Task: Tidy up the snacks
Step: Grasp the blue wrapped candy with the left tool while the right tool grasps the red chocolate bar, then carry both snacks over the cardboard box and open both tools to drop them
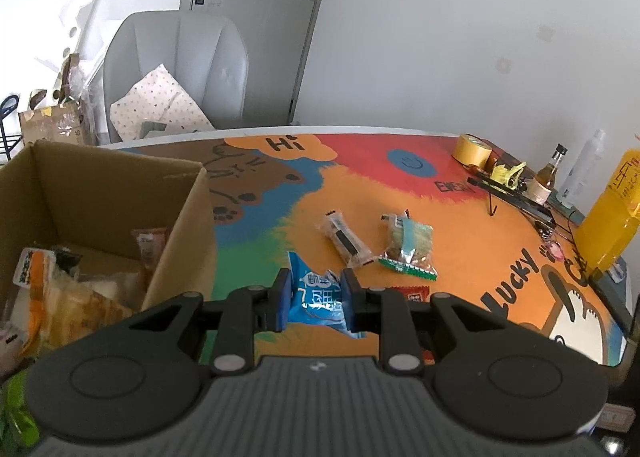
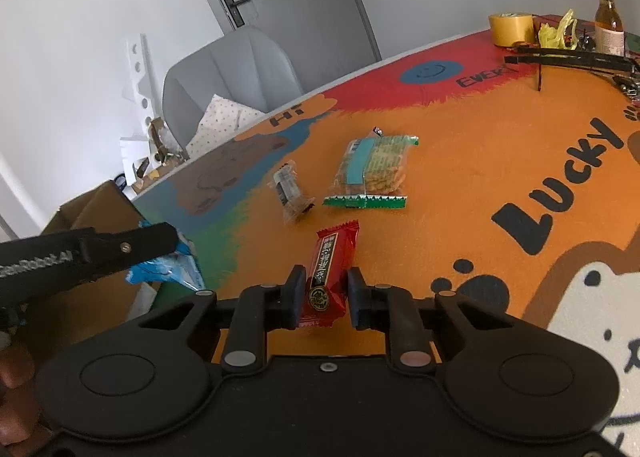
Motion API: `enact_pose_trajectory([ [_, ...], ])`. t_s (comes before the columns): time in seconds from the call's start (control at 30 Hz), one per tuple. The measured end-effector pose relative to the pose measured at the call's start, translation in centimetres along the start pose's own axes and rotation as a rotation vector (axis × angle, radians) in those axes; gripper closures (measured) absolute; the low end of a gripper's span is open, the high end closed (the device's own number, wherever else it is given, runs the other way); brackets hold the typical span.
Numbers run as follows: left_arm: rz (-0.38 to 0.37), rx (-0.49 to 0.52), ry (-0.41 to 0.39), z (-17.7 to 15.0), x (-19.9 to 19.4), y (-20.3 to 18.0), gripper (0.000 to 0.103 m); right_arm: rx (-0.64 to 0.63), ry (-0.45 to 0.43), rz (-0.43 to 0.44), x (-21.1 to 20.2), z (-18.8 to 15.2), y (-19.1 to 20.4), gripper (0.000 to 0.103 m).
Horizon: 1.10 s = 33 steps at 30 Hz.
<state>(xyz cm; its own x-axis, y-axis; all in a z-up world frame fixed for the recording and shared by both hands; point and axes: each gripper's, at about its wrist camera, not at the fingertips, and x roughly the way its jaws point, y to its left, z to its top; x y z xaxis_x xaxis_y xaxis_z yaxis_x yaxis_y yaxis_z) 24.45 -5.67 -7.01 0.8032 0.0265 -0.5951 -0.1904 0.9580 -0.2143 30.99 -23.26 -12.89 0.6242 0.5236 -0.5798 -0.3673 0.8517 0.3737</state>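
Note:
My left gripper (image 1: 314, 289) is shut on a blue snack packet (image 1: 316, 299), held above the table just right of an open cardboard box (image 1: 120, 185) that holds several wrapped snacks. From the right wrist view the same left gripper (image 2: 160, 245) shows at the left with the blue packet (image 2: 168, 271). My right gripper (image 2: 324, 289) is shut on a red snack bar (image 2: 330, 269) at the table's near side. A clear-wrapped dark snack (image 1: 344, 237) (image 2: 290, 189) and a green-edged cracker pack (image 1: 408, 245) (image 2: 372, 171) lie on the colourful mat.
A yellow tape roll (image 1: 472, 149), a small brown bottle (image 1: 550, 171), a clear bottle (image 1: 582, 169) and a yellow drink bottle (image 1: 612, 213) crowd the mat's right side beside a black stand (image 1: 512, 193). A grey chair (image 1: 180, 69) stands behind the table.

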Motion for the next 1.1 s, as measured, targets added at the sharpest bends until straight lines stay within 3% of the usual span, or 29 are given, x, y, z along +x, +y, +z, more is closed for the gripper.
enact_pose_trajectory([
  [0.6,-0.021,0.005,-0.085,1.0,-5.7,0.4,0.079,-0.031,-0.125,0.05,-5.7,1.2,3.3,0.083],
  [1.1,0.017,-0.05,-0.155,1.9,-10.3,5.2,0.079,-0.098,-0.16,0.118,-7.3,1.5,8.8,0.083],
])
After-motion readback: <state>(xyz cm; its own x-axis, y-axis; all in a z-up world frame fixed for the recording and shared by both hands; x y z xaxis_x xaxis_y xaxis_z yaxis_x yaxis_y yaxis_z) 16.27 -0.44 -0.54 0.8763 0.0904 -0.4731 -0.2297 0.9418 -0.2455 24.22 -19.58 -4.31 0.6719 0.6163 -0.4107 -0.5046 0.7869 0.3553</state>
